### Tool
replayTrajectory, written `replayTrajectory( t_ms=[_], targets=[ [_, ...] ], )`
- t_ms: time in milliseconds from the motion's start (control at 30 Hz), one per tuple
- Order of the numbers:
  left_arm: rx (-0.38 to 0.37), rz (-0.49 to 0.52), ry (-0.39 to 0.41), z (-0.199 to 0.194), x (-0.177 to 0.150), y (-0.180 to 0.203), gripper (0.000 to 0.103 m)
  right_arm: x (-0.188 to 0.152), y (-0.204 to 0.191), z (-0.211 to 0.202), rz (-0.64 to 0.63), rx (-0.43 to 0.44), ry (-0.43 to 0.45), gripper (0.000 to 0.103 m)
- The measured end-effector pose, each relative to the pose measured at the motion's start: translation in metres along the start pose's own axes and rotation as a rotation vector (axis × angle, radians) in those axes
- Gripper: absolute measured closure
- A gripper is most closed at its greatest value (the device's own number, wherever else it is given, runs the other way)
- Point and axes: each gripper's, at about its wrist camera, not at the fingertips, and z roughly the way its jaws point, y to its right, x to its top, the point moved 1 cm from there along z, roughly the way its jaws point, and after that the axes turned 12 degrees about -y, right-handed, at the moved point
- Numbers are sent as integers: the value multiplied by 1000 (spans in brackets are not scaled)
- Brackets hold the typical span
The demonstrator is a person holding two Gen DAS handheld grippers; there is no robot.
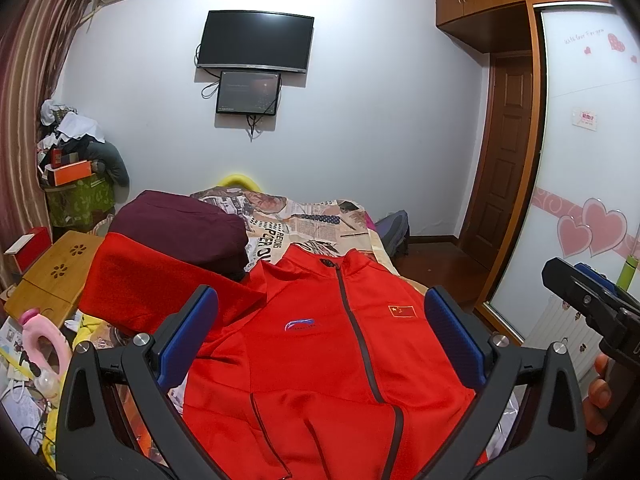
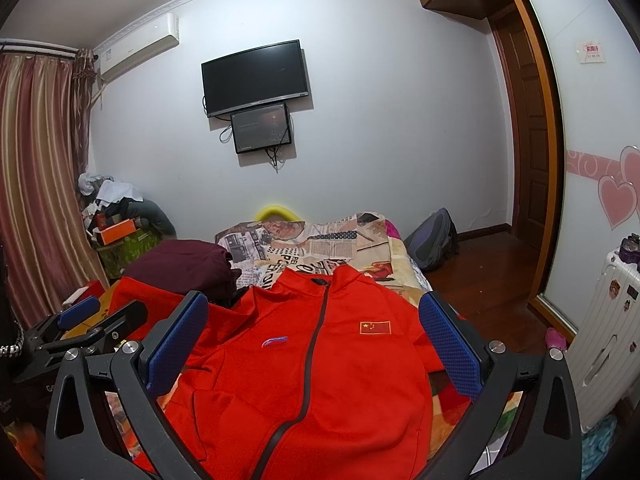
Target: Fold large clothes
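Note:
A large red zip-up jacket [image 1: 320,360] lies face up on the bed, collar toward the far wall, with a flag patch and a logo on the chest. Its left sleeve [image 1: 152,284] spreads out to the left. It also shows in the right wrist view [image 2: 320,368]. My left gripper [image 1: 320,340] is open and empty, hovering above the jacket's chest. My right gripper [image 2: 316,344] is open and empty above the jacket too. The right gripper shows at the right edge of the left wrist view [image 1: 588,300], and the left gripper shows at the left of the right wrist view [image 2: 92,320].
A dark maroon folded garment [image 1: 188,228] lies at the jacket's upper left on the newspaper-print bedspread [image 1: 312,224]. A small wooden table [image 1: 52,276] and clutter stand left of the bed. A backpack [image 2: 436,240], a white suitcase [image 2: 604,340] and a wardrobe door [image 1: 592,160] are to the right.

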Motion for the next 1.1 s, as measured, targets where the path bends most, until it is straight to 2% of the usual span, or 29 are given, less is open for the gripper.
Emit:
replayTrajectory(
  t_ms=[700, 1100],
  targets=[
    [3, -10, -10, 6, 1, 1, 0, 0, -1, 2, 3, -3, -3, 0],
    [25, -14, -37, 22, 2, -6, 0, 2, 1, 14, 15, -5, -36, 0]
  ],
)
